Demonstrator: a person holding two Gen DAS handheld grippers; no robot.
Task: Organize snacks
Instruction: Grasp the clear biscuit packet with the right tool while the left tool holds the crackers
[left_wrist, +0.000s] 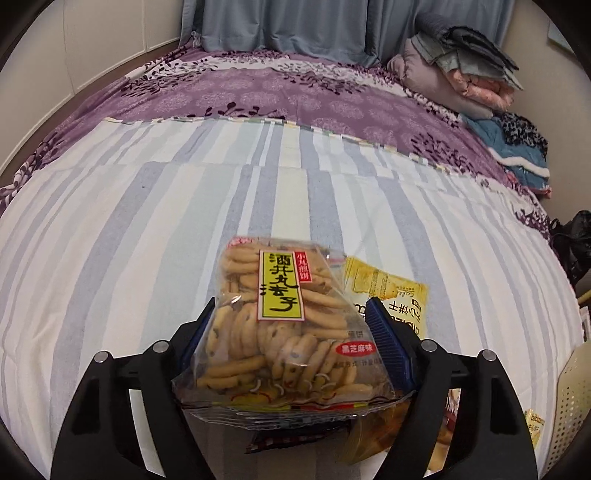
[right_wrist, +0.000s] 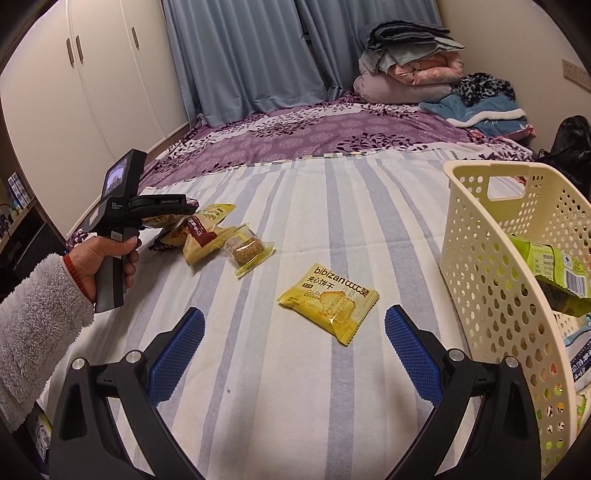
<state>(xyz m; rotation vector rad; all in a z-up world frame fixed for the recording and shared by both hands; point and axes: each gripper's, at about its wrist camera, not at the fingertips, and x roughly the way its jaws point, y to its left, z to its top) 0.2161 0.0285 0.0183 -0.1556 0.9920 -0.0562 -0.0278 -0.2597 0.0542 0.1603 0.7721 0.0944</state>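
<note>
My left gripper (left_wrist: 291, 314) is shut on a clear bag of sesame crackers (left_wrist: 280, 325) with a yellow label, held above the striped bed. Under it lie a yellow biscuit packet (left_wrist: 395, 291) and other snack packets. In the right wrist view the left gripper (right_wrist: 184, 212) hovers over a small pile of snacks (right_wrist: 207, 236) at the left. My right gripper (right_wrist: 295, 325) is open and empty, above the bed. A yellow bibizan biscuit packet (right_wrist: 328, 299) lies just ahead of it. A cream perforated basket (right_wrist: 491, 258) at the right holds a green snack packet (right_wrist: 554, 269).
The striped sheet (right_wrist: 295, 206) covers the near bed, a purple floral cover (right_wrist: 295, 136) lies beyond. Folded bedding (right_wrist: 410, 70) and a blue towel (right_wrist: 480, 110) are stacked at the far right. White wardrobe doors (right_wrist: 92, 74) and blue curtains (right_wrist: 251, 55) stand behind.
</note>
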